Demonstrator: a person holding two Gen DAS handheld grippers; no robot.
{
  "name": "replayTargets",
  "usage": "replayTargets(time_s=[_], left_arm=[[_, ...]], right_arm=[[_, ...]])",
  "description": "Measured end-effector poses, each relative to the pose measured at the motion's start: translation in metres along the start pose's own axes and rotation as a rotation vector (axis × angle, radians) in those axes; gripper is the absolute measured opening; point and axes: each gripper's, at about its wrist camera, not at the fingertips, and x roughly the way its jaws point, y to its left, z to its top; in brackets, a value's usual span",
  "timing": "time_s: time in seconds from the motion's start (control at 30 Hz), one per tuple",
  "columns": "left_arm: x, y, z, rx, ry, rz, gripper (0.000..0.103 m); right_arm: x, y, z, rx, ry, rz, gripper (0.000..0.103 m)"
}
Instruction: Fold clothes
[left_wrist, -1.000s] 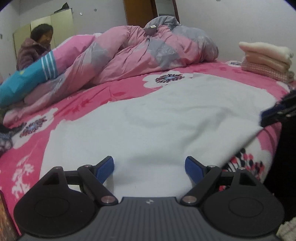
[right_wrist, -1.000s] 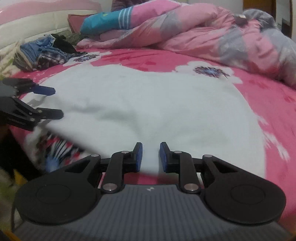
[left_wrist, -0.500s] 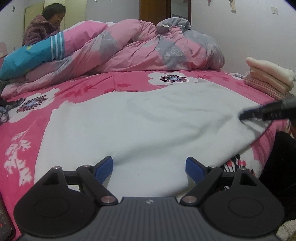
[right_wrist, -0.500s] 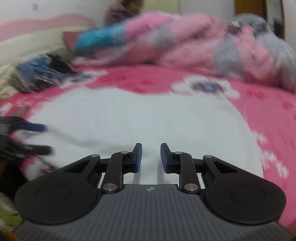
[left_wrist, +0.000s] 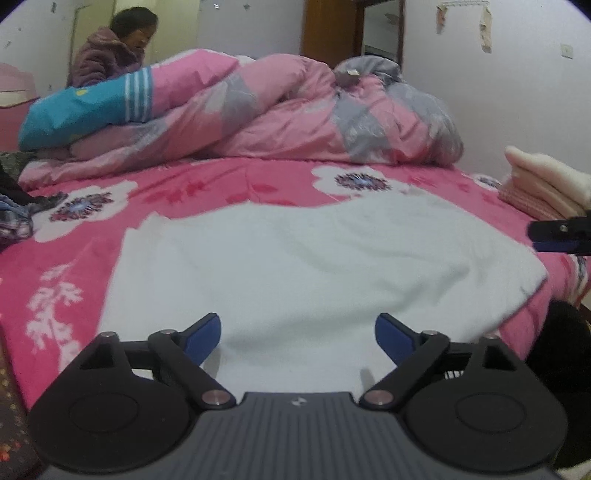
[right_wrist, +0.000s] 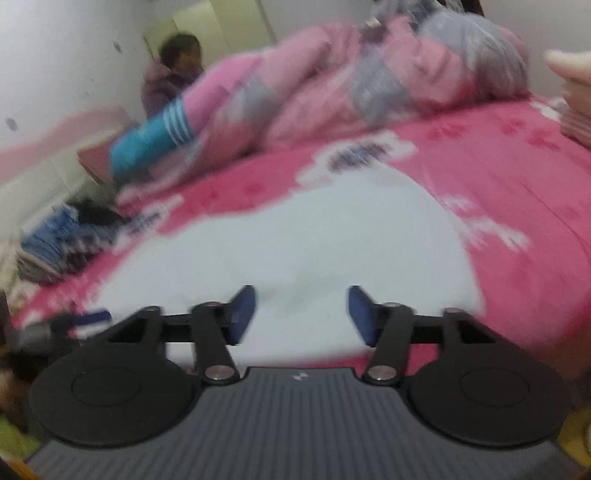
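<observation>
Pink bedsheet (left_wrist: 207, 192) bears white garment (left_wrist: 314, 266); quilt (left_wrist: 295, 118) behind.

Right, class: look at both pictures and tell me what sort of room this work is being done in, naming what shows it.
Most likely a home bedroom. A bed with a pink flowered sheet fills the view, a rumpled pink and grey quilt is heaped at its far side, and a white cloth lies spread on it for folding.

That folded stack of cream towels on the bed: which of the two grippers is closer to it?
Right. The right gripper hovers just below the folded stack at the bed's right edge. The left gripper sits open over the white cloth, farther left.
</observation>
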Motion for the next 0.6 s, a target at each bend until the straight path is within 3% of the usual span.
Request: replayTargets(time_s=[0.1, 0.3, 0.47, 0.6], left_arm=[[0.005, 0.007, 0.010, -0.053, 0.005, 0.034, 0.099], [0.037, 0.010, 0.014, -0.120, 0.111, 0.128, 0.102], [0.050, 0.001, 0.012, -0.042, 0.182, 0.178, 0.103], [0.052, 0.004, 0.014, -0.063, 0.201, 0.179, 0.103]], right_arm=[[0.029, 0.016, 0.012, -0.009, 0.010, 0.019, 0.079], [0.082, 0.045, 0.001, -0.108, 0.109, -0.094, 0.096], [0.123, 0.069, -0.009, -0.198, 0.187, -0.191, 0.102], [0.126, 0.081, -0.015, -0.268, 0.192, -0.244, 0.102]])
